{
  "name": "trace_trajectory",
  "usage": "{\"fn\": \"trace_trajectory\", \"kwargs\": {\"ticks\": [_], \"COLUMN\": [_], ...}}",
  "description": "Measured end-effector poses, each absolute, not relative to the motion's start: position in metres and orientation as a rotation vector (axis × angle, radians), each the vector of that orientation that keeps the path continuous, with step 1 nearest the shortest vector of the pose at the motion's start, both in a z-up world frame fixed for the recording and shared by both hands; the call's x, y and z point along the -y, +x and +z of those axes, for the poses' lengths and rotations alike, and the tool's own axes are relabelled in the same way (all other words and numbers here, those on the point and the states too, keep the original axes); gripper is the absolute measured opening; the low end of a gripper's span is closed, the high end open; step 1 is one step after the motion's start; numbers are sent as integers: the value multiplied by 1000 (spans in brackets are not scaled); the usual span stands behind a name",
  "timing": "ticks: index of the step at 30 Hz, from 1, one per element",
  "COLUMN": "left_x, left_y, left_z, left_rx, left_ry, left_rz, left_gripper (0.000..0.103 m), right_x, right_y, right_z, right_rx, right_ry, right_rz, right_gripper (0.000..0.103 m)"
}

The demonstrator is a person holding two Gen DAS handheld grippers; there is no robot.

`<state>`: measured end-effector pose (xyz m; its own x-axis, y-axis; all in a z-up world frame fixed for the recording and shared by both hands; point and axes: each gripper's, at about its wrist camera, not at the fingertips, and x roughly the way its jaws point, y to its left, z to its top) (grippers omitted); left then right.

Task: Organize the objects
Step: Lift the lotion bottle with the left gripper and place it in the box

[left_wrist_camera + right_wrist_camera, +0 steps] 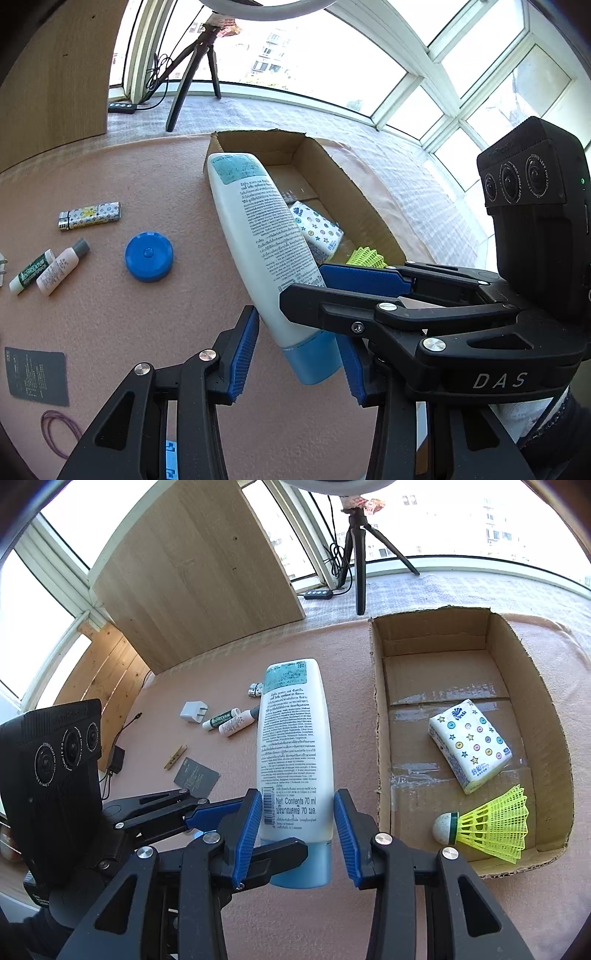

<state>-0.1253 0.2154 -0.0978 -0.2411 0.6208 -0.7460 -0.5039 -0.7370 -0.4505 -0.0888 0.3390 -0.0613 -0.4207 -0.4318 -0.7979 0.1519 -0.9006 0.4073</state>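
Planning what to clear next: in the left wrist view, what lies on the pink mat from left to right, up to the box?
Green-labelled tube → small white tube → patterned lighter → blue round cap → white lotion bottle → cardboard box.

bottle point(291, 738) 1 | small tubes point(231, 722) 2 | box point(546, 716) 1 | shuttlecock point(487, 825) 1

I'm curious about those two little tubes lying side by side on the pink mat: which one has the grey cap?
The white tube with pinkish print, lying nearer the round blue lid. Its neighbour, the green-labelled tube, has a white end instead.
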Motion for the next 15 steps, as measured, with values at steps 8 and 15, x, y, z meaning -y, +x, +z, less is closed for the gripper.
{"fn": "trace_trajectory", "kwargs": {"ticks": [8, 15], "left_x": [-259, -273], "left_y": [-135, -140], "left_z": [-96, -92], "left_rx": [107, 69], "left_ry": [-1278, -1242], "left_rz": [2008, 2053], "left_gripper": [46, 82], "right_x": [-375, -389], "right_y": [-93, -94], "right_z": [-58, -54], "right_rx": [387, 370], "right_ry": [1453, 1404], "right_rz": [-2421, -2453], "right_gripper": [37, 52]}}
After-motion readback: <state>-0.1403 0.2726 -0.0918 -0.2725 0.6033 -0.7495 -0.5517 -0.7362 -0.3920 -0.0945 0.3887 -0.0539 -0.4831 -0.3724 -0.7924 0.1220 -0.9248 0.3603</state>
